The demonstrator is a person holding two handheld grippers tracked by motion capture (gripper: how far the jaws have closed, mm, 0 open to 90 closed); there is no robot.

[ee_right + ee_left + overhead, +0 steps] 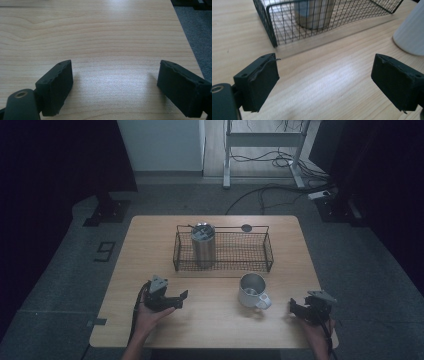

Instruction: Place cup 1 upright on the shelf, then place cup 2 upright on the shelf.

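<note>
Mug: upright on counter, handle toward right gripper, between both; left gripper aimed at it; both jaws spread, empty.

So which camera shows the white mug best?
The high view: the whole white mug stands on the table with its handle and open top in sight. The left gripper view catches just a slice of its white side at the right edge.

A big dark number 9 is on the grey floor. It sits left of the table.
</note>
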